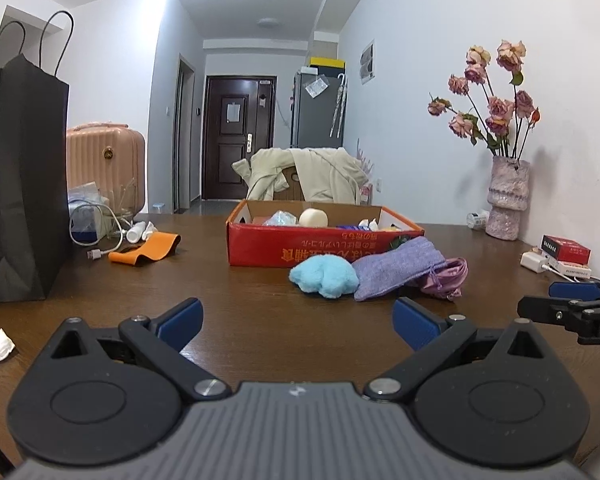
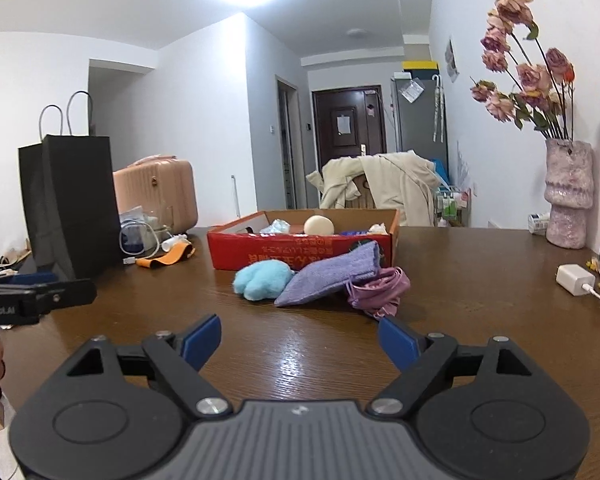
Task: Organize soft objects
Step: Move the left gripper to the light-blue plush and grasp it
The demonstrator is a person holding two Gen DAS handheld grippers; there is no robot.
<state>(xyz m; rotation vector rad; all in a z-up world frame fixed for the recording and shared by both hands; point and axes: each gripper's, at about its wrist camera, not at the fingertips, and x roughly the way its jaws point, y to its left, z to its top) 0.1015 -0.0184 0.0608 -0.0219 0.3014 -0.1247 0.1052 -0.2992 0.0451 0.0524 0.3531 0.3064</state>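
The blue plush toy [image 1: 324, 278] lies at the centre of the frame, touching the purple pouch [image 1: 396, 270], just before the red box [image 1: 260, 246]. It looks light and squashy, so pinching its fluffy middle should work. The left gripper [image 1: 298, 322] and the right gripper [image 2: 300, 340] both stand wide apart and hold nothing.

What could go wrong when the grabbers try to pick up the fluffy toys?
Three things, maybe. The purple pouch lies against the blue plush and over the pink fabric bundle, so pulling one could drag the others. The pouch also leans on the red box, which might get shoved. And the left gripper and right gripper, both open, face the same pile and might bump together.
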